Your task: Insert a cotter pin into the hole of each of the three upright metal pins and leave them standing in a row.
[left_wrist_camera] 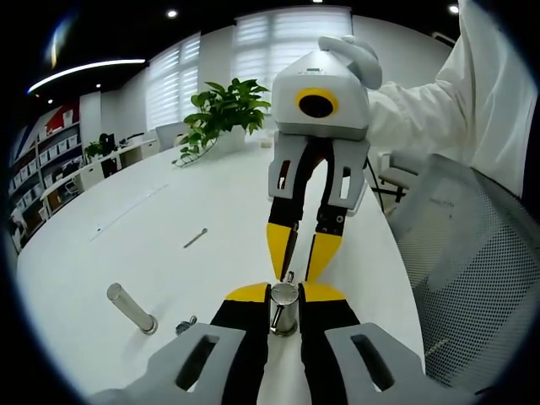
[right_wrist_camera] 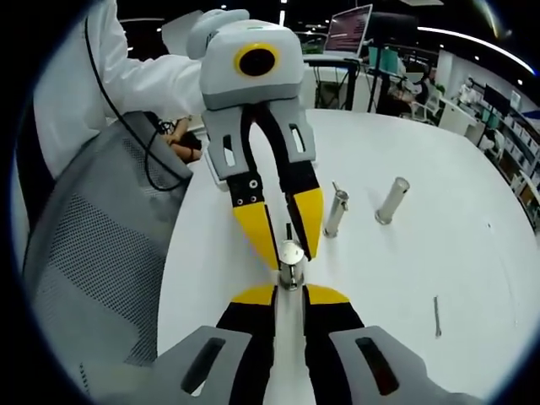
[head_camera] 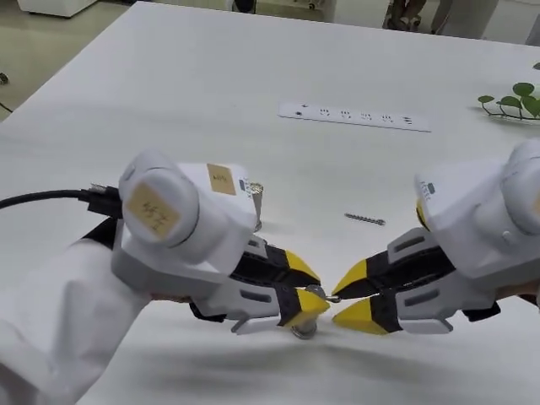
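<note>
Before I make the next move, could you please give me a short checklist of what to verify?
1. Left gripper clamps the metal pin: ok, a jaw on each side.
2. That pin stands upright on the table: ok.
3. Right gripper holds a cotter pin: cannot tell; a thin sliver shows at its tips.
4. Sliver lined up with the pin's hole: cannot tell, the hole is too small to see.
5. Second metal pin and third metal pin standing: ok.
6. Loose pin lying on the table, apart from the work: ok.
</note>
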A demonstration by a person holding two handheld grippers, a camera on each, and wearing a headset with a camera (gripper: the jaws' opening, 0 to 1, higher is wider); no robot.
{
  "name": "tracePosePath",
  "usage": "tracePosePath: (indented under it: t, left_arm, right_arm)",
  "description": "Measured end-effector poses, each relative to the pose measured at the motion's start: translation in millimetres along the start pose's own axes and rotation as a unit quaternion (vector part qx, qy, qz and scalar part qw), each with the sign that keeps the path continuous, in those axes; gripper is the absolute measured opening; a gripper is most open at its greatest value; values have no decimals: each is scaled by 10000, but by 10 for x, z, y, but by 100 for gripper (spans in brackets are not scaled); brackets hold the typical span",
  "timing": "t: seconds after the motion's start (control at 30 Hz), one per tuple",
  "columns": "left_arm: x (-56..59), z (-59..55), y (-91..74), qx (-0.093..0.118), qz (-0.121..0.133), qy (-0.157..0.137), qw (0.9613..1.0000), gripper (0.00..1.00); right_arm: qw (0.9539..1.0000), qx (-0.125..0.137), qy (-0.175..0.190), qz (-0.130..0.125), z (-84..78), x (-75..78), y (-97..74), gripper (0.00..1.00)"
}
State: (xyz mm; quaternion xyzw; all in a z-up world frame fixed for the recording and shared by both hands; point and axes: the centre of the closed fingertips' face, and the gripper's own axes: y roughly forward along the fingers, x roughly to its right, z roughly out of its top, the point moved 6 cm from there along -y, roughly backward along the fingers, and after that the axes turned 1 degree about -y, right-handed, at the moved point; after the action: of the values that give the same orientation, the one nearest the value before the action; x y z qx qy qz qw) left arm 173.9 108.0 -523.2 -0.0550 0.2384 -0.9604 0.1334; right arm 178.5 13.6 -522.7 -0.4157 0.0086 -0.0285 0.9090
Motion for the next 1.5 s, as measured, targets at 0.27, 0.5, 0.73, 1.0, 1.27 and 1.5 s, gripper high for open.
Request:
tracePosePath:
  t: [0.27,0.5,0.73,1.0,1.27,1.5]
  left_arm:
    - [4,-2,-2,-22,-27,63,10000,9]
    - [8,-3,-5,-58,-46,112,9999,9]
    - [7,-10,-4,-20,-45,6,10000,9]
    - [31,-34,-19,-202,8,147,9997,14]
    - [184,-121,-213,8,53,-83,10000,36]
    - [382,-199,-478,437,226,-662,9966,56]
  right_arm:
    - [9999,127,50,-85,38,-11,-51,0]
    - [9998,151,-27,-96,86,-35,-8,0]
    - [9998,162,19,-134,78,-29,-21,0]
    - [9995,167,62,-262,75,-17,-39,11]
    - [9990,264,148,-335,98,-20,-44,18]
    - [9988,257,73,-416,126,-28,-23,18]
